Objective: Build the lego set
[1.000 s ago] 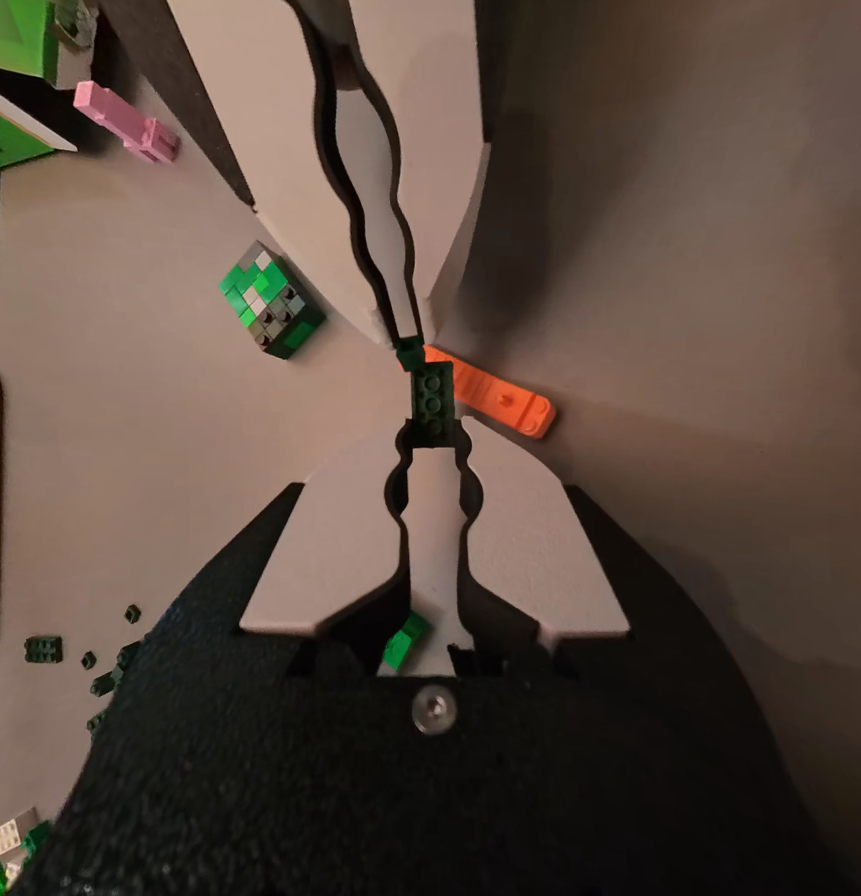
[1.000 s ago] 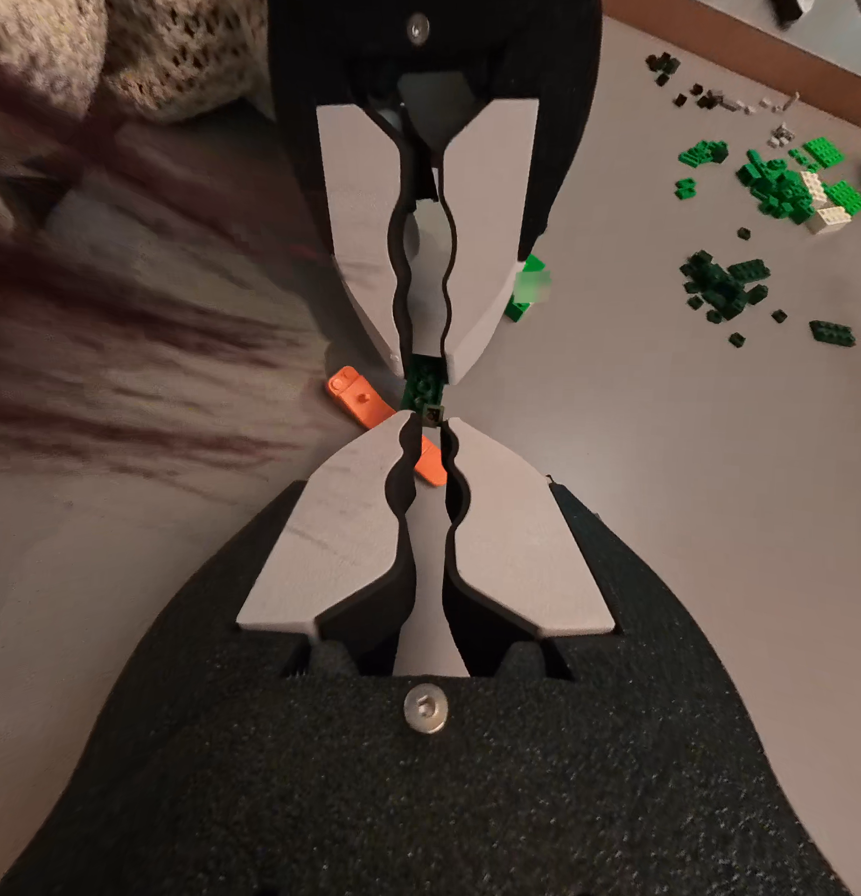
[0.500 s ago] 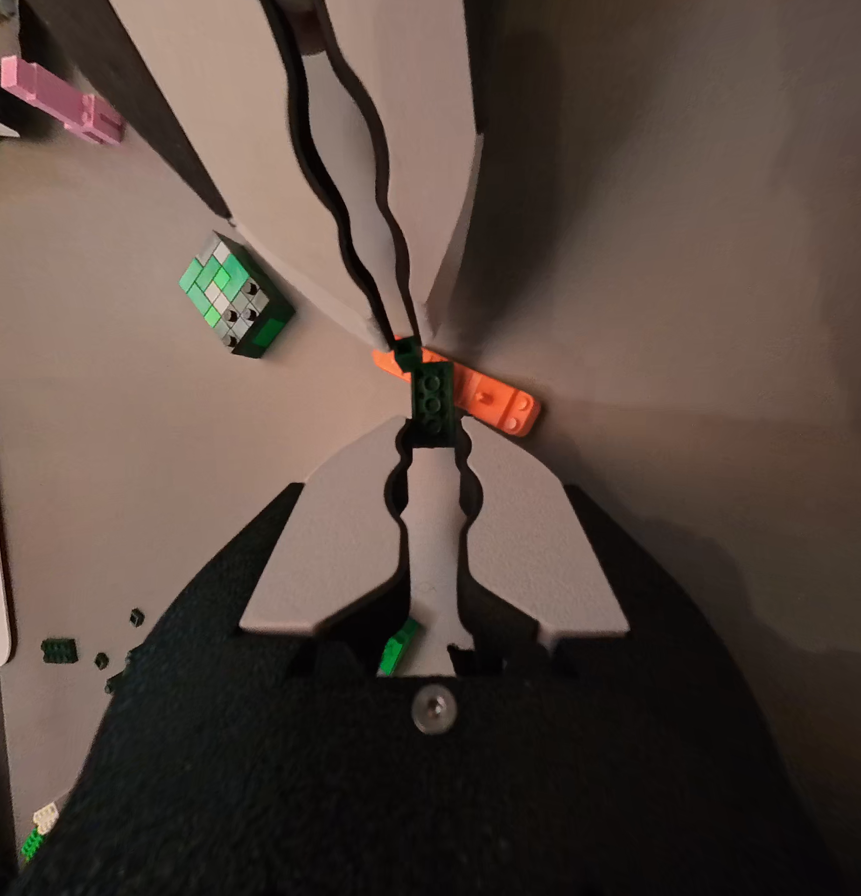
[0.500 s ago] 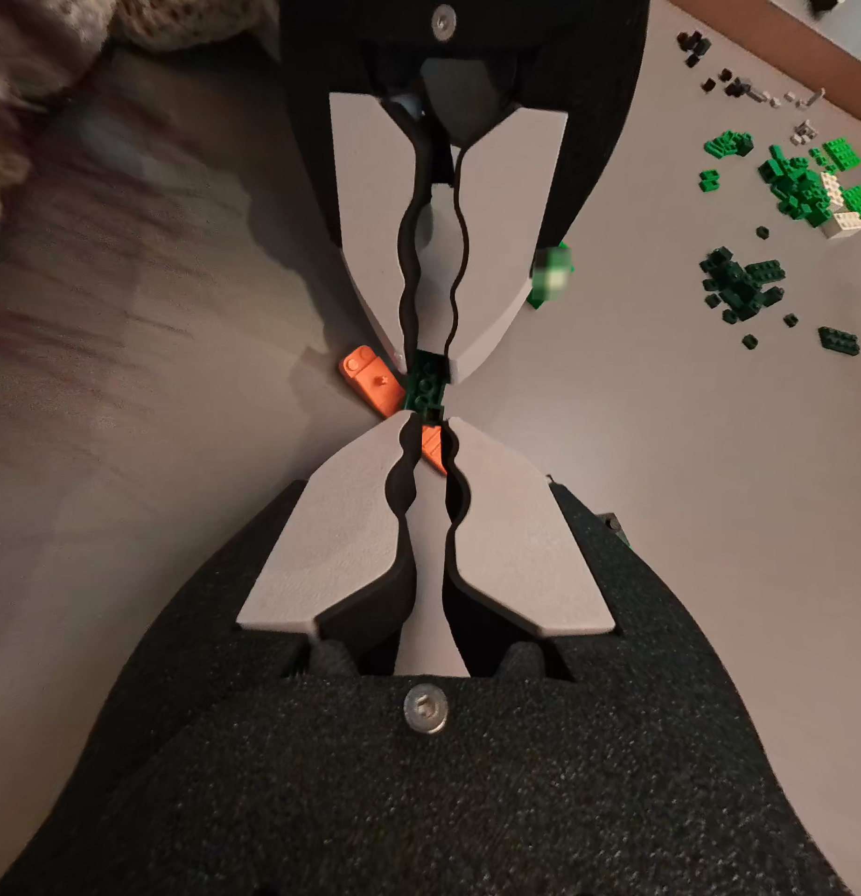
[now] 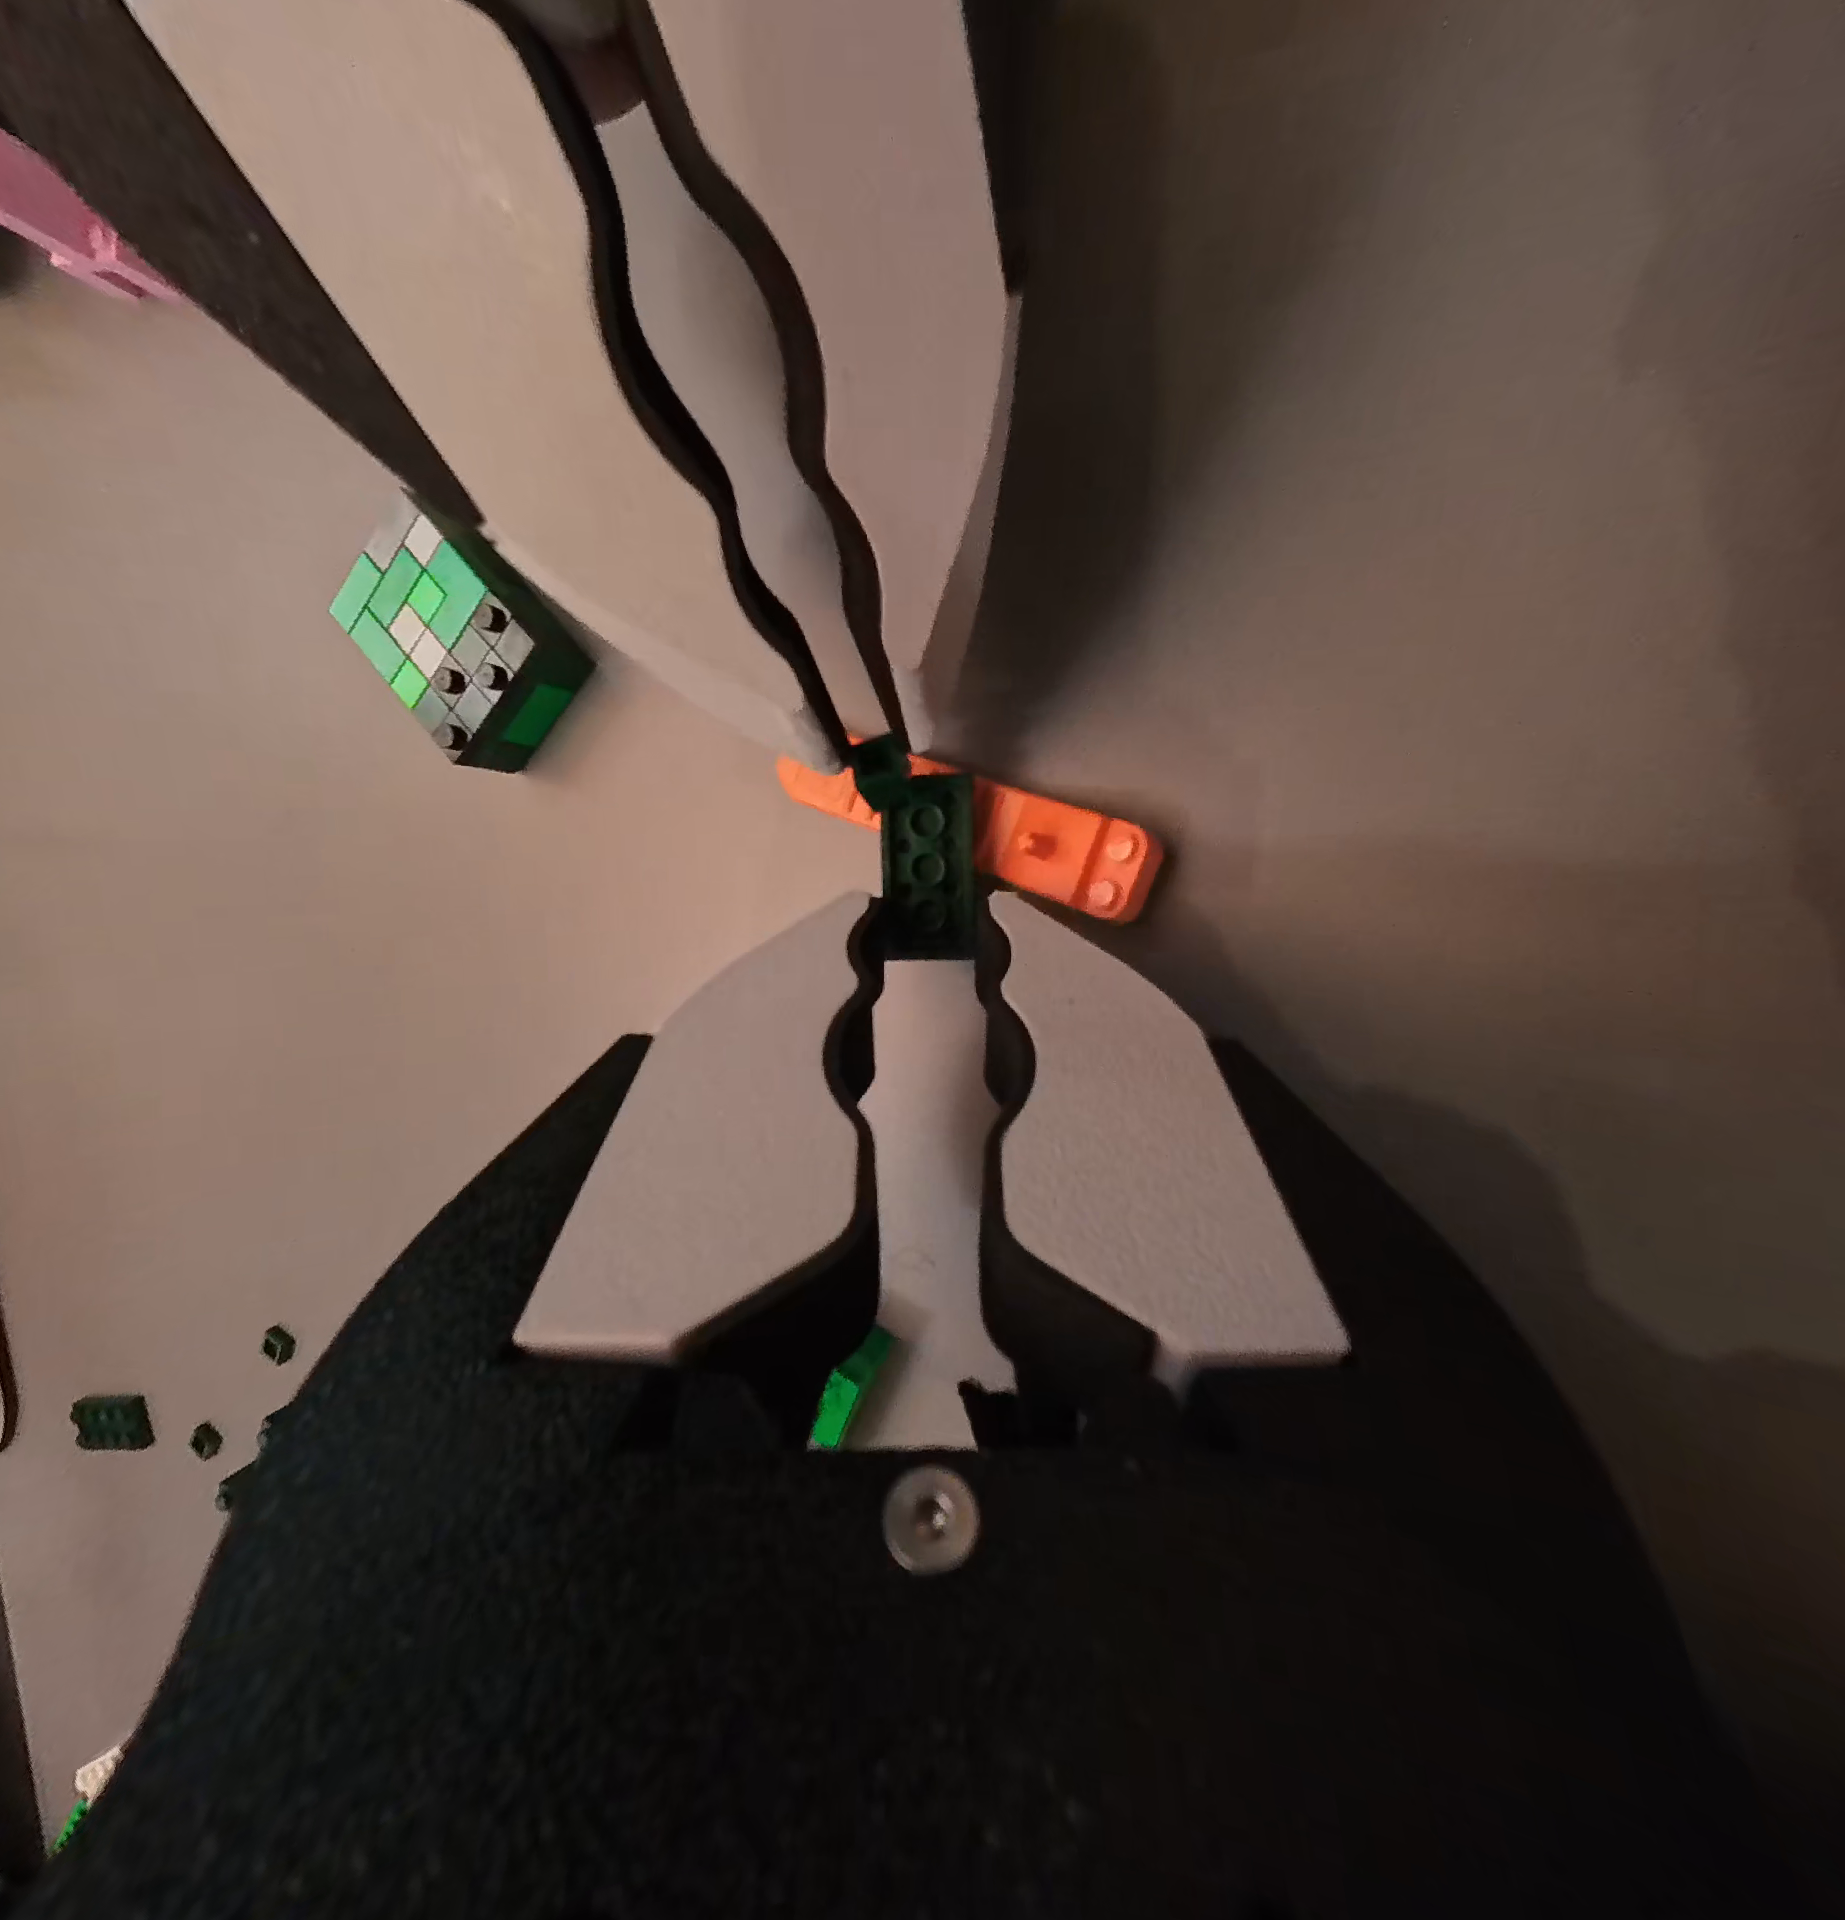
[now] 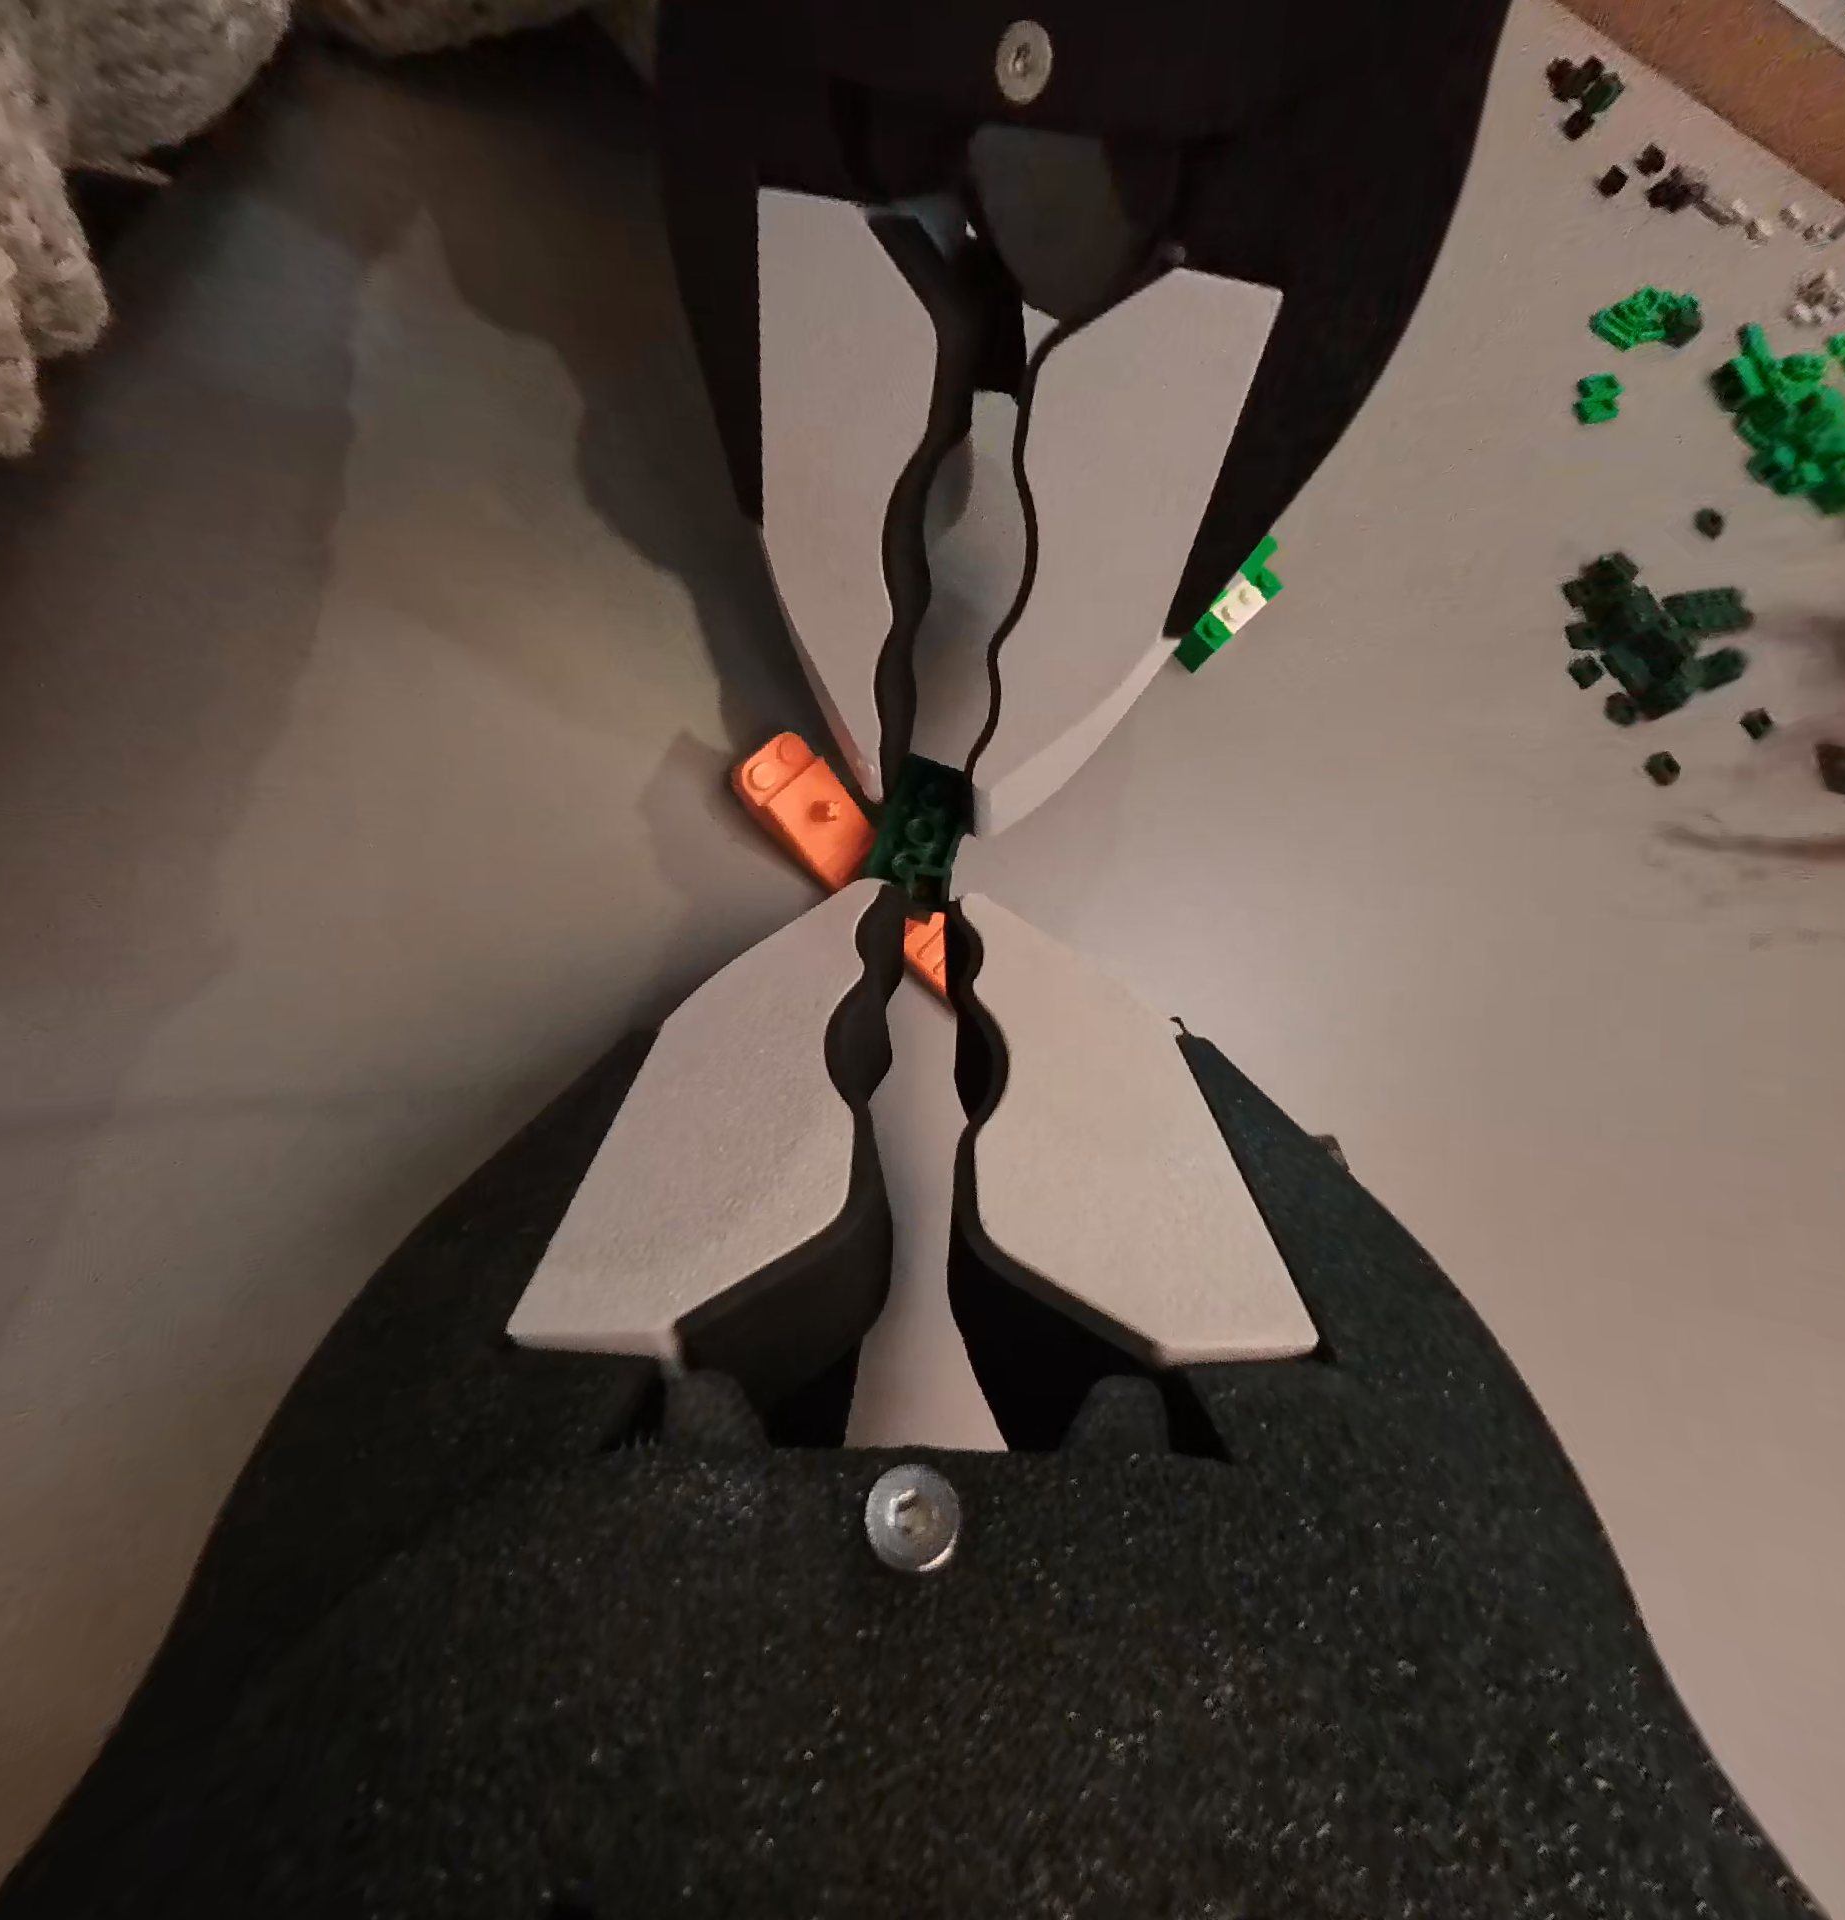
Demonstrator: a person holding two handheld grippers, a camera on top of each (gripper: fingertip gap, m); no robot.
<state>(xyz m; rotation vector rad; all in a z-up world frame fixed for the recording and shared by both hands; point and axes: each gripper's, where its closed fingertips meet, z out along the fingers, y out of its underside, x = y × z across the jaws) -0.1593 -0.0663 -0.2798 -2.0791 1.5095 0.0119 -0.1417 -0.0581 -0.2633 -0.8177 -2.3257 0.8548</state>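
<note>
My left gripper is shut on a dark green brick with its studs facing the camera. My right gripper meets it tip to tip and is shut on a small dark green piece that touches the brick's far end. In the right wrist view the brick sits between the left gripper's tips. An orange brick separator lies on the table right behind the two pieces; it also shows in the right wrist view.
A green and grey built block lies to the left, with a pink piece beyond it. Loose dark green bits lie at lower left. Piles of green and dark green bricks lie at the right. A knitted fabric is at top left. My left and right fingertips are right by each other.
Both grippers stay shut and joined tip to tip. The views have slid over the table: the separator now shows more fully, and the built block sits closer to the fingers.
</note>
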